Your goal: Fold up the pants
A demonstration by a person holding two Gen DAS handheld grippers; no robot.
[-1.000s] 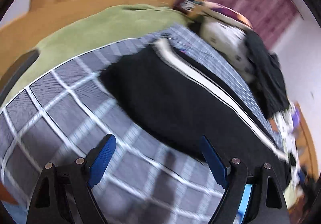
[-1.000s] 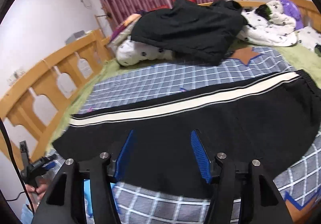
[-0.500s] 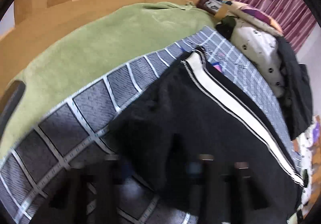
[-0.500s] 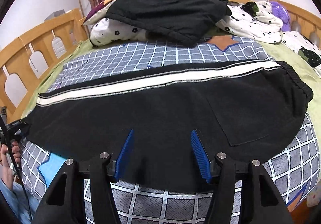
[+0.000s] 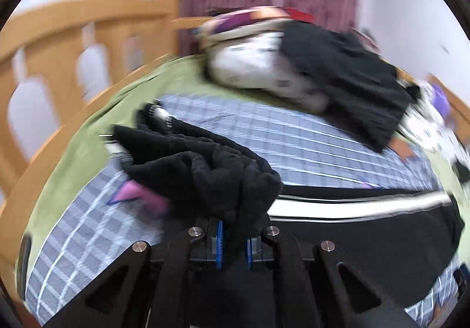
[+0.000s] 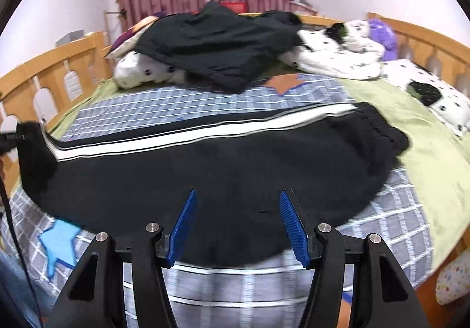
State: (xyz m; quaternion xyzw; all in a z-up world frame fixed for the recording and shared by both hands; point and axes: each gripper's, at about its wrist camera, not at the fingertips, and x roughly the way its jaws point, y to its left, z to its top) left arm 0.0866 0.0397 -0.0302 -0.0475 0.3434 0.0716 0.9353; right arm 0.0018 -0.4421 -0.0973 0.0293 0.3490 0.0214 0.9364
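Note:
Black pants with a white side stripe lie lengthwise across the checked bedspread, waistband at the right. My left gripper is shut on the leg end, which hangs bunched and lifted above the bed in the left wrist view. In the right wrist view that raised leg end shows at the far left. My right gripper stands open over the near edge of the pants, with nothing pressed between its blue pads.
A pile of dark clothing and spotted white bedding lies at the head of the bed. A wooden rail runs along the left side. Green sheet covers the right. A spotted pillow sits low right.
My left gripper went from open to shut on the leg end and has lifted it off the bed, swinging toward the middle. My right gripper has slid along the pants' near edge, still open.

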